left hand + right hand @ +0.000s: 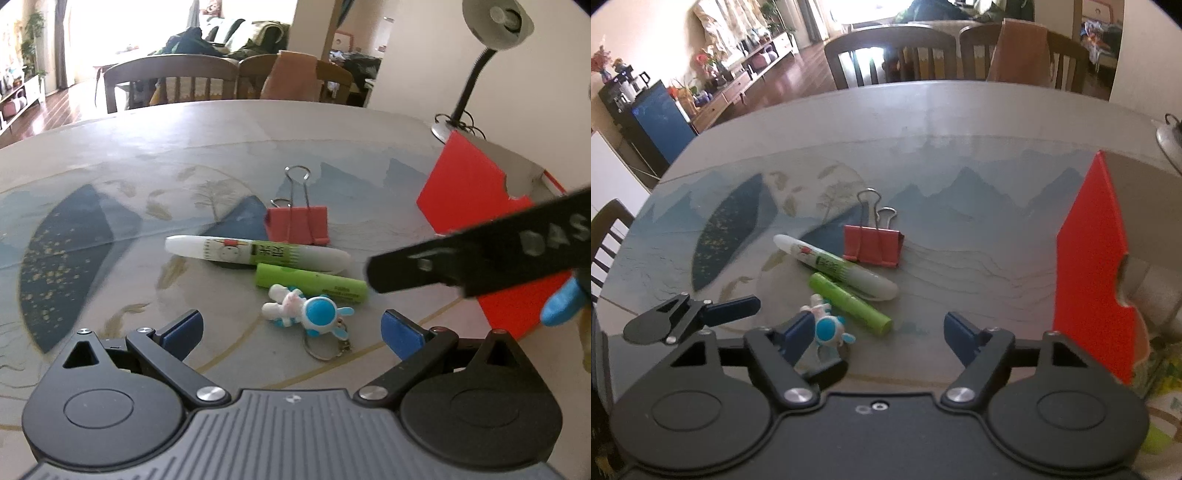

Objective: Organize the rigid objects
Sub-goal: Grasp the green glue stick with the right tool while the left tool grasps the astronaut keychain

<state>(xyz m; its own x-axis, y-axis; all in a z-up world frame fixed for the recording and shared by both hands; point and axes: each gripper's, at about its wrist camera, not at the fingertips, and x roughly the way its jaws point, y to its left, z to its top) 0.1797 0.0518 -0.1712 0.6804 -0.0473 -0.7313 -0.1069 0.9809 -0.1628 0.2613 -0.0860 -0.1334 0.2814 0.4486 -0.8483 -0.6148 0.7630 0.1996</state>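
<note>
Fingers (181,334) of the left gripper (291,328) are seen spread apart with nothing between them, hovering just short of the rabbit keychain (303,314); the right gripper (875,334) is likewise parted and empty, its left pad just beside the same keychain, though whether it touches cannot be told. No item is held by either. The keychain, a white and blue figure with a metal ring, lies nearest both grippers on the tabletop (110,147). Touching or just beside it, a green highlighter (312,286) is laid at a slant, and right behind that a white correction pen (255,253) with a green label is found. A red binder clip (297,223), its wire handles up, is set just beyond the pen. All four are bunched together near the middle of the patterned table cover. Off to the right, well apart from the cluster, a red cardboard box (1089,258) stands open, and it is judged to be the likely container. A grey desk lamp (495,26) rises behind it, and wooden chairs (170,79) are drawn up at the far edge. Nothing can be seen inside the box from here, so the sorting is judged barely begun: four loose pieces remain to be picked up and put away.
</note>
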